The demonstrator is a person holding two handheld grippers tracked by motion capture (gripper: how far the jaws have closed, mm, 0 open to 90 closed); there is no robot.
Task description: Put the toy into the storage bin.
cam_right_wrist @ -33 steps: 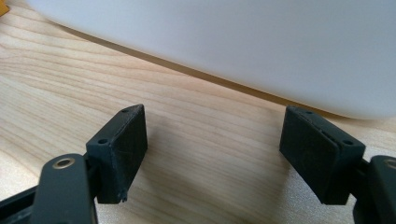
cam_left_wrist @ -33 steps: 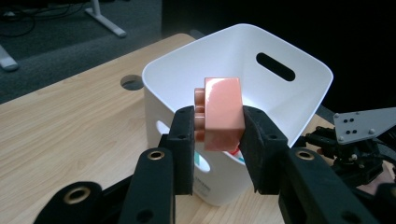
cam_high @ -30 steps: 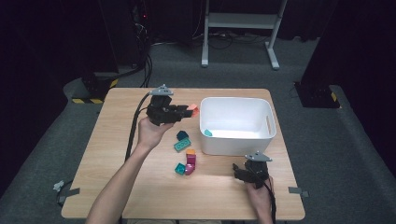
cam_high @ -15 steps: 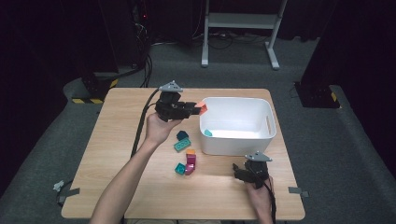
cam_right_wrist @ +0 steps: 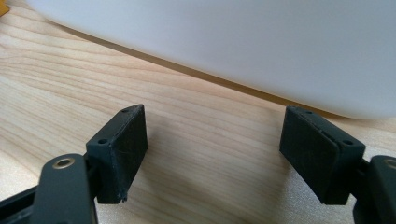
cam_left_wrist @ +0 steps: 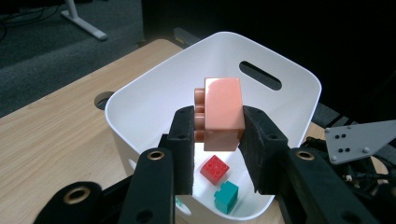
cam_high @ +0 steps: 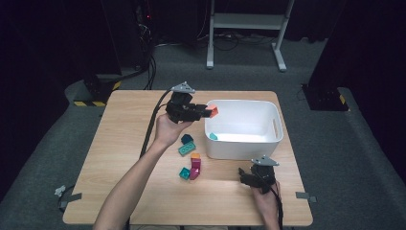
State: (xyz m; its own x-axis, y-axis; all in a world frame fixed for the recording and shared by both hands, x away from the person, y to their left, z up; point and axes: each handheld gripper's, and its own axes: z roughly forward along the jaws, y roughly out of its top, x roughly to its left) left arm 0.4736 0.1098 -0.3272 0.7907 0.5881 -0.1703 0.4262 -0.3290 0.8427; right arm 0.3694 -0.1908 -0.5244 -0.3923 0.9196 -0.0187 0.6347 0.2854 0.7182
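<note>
From above, your left claw (cam_high: 203,113) is gripping an orange block (cam_high: 213,111) over the near-left rim of the white bin (cam_high: 275,125) on the desk (cam_high: 119,143).

In the left gripper view, the pads are pinching that block (cam_left_wrist: 224,114) (a red brick (cam_left_wrist: 215,169) lying below).

In the right gripper view, your right claw (cam_right_wrist: 212,149) is sitting wide and empty.

A light wooden table (cam_high: 119,143) is standing on grey carpet (cam_high: 344,143) in a dim room, with overhead light falling mostly on the tabletop. Behind it, a white metal desk frame (cam_high: 249,28) is resting on the floor beside dark equipment and trailing cables (cam_high: 148,62). Yellow-black hazard tape (cam_high: 95,96) is marking the floor at the left.
</note>
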